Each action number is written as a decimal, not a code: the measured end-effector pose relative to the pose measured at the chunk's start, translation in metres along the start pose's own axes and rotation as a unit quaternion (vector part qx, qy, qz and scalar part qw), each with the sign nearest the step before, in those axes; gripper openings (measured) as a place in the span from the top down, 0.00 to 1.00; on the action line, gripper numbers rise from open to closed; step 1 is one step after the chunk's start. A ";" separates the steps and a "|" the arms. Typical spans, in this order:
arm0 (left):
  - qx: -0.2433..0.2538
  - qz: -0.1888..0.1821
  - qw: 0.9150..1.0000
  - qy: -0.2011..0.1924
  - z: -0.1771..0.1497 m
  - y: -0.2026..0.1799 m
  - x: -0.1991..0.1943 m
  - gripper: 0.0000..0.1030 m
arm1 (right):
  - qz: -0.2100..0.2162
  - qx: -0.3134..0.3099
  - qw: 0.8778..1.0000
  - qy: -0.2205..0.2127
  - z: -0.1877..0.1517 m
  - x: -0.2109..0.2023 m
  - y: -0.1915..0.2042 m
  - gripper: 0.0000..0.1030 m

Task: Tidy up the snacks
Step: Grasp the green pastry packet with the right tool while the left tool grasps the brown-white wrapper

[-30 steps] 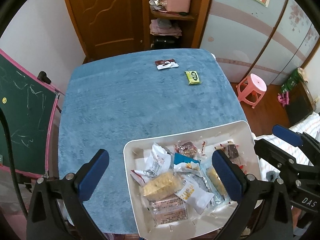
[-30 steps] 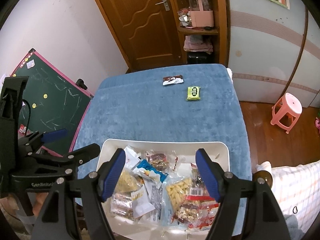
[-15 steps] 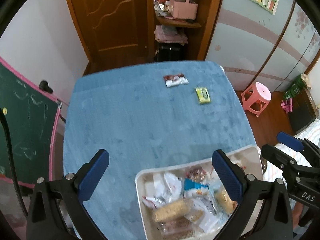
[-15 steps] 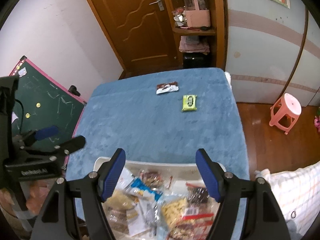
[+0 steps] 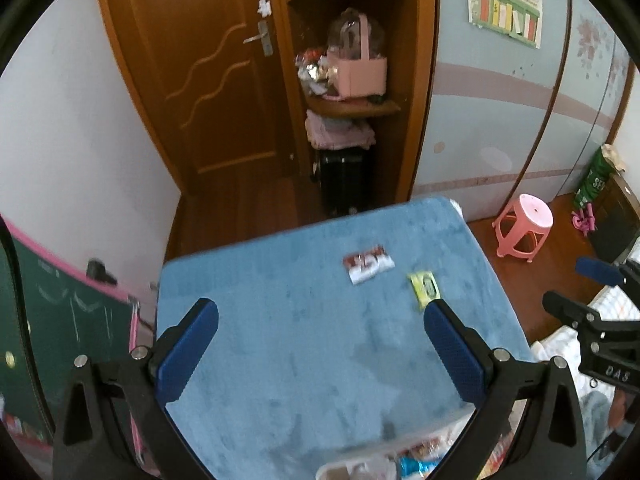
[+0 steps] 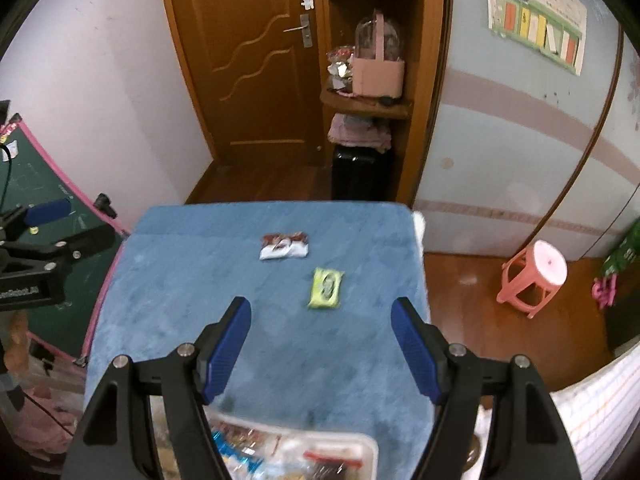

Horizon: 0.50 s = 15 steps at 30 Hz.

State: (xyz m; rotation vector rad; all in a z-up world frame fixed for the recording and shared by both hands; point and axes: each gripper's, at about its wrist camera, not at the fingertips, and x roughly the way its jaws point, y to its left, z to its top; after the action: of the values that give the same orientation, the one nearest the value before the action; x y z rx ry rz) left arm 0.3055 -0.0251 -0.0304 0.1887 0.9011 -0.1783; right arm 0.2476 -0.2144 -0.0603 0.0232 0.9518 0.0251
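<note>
Reaching for the green packet (image 6: 326, 288), beyond the white tray (image 6: 372, 446) on the blue tabletop (image 6: 168, 280), suits the right gripper (image 6: 321, 338); both it and the left gripper (image 5: 320, 334) gape empty, so straddle the packet's narrow sides before squeezing.

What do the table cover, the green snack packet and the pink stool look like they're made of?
Table cover: plush fabric, likely fleece; matte, with brushed nap marks.
Green snack packet: thin plastic film, probably; slightly glossy, with crimped ends.
Pink stool: moulded plastic, apparently; smooth, one even colour.
</note>
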 end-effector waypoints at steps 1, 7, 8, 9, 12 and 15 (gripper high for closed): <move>0.003 0.001 1.000 -0.003 0.006 0.000 0.003 0.01 | -0.004 -0.001 1.000 0.001 0.008 0.005 -0.002 0.29; 0.035 -0.007 0.999 0.002 0.033 -0.008 0.040 0.01 | 0.008 0.017 0.999 0.026 0.045 0.043 -0.016 0.29; 0.050 -0.010 0.999 0.006 0.035 -0.013 0.050 0.01 | 0.009 0.021 0.999 0.032 0.048 0.049 -0.017 0.29; 0.059 -0.010 0.998 0.006 0.036 -0.016 0.056 0.01 | 0.012 0.026 0.999 0.037 0.051 0.057 -0.019 0.29; 0.111 -0.027 0.993 0.021 0.040 -0.029 0.092 0.01 | 0.023 0.040 0.997 0.059 0.059 0.085 -0.023 0.29; 0.152 -0.048 0.986 0.053 0.040 -0.037 0.132 0.01 | 0.029 0.053 0.994 0.087 0.060 0.120 -0.023 0.29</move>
State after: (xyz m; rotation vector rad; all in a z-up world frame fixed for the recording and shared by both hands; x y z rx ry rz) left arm 0.4075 -0.0798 -0.1136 0.4429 0.9868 -0.3995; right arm 0.3658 -0.2341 -0.1237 0.1497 1.1253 0.0303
